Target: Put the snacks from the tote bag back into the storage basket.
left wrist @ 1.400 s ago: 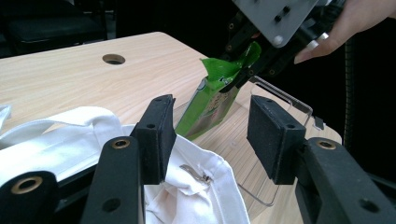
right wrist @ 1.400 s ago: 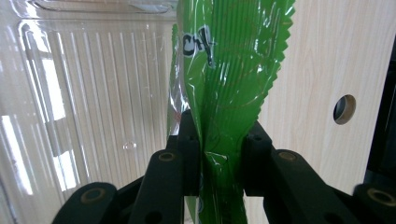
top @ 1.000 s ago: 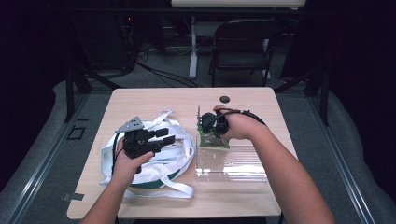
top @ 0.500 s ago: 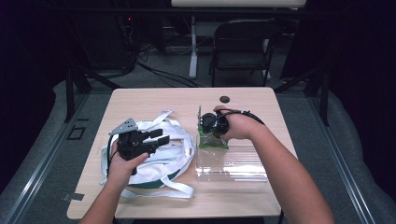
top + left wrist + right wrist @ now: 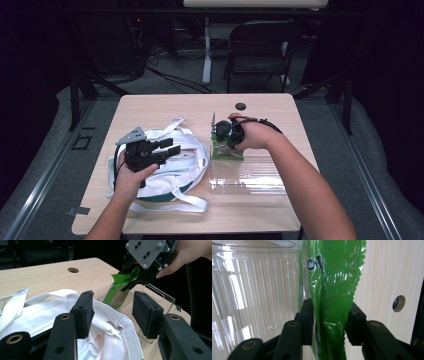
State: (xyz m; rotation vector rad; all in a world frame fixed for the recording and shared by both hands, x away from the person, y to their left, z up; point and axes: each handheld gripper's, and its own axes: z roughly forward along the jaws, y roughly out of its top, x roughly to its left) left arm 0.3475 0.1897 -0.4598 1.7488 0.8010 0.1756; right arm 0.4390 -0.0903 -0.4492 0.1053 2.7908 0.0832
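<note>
We look down on the table (image 5: 165,107) and see our 2 grippers at work. Our right gripper (image 5: 223,136) sits over the green packet (image 5: 220,142), which stands near the middle of the table, at the far edge of a clear plastic tray (image 5: 250,175). In the right gripper view the packet (image 5: 332,285) runs up between our 2 black jaws, its zigzag edge toward the bare wood and its other side against the clear tray (image 5: 249,290). The jaws are set narrow with the packet between them; the left pad presses the film, while the right pad sits at the packet's edge and we cannot tell for sure that it touches. From the left gripper view we see the same right gripper (image 5: 132,277) coming down on the top of the green packet (image 5: 116,293), the packet tilted and its foot at the tray's rim.

Our left gripper (image 5: 167,147) hovers over the white bag (image 5: 185,160), a heap of cloth and straps on the left half of the table. Its jaws stand wide apart with nothing between them. In its own view the white bag (image 5: 50,312) lies just under the 2 pads, and a small metal zip pull (image 5: 113,325) shows on the cloth between them. The packet stands beyond the bag, well apart from these jaws. A round hole (image 5: 241,106) marks the far side of the table.
</note>
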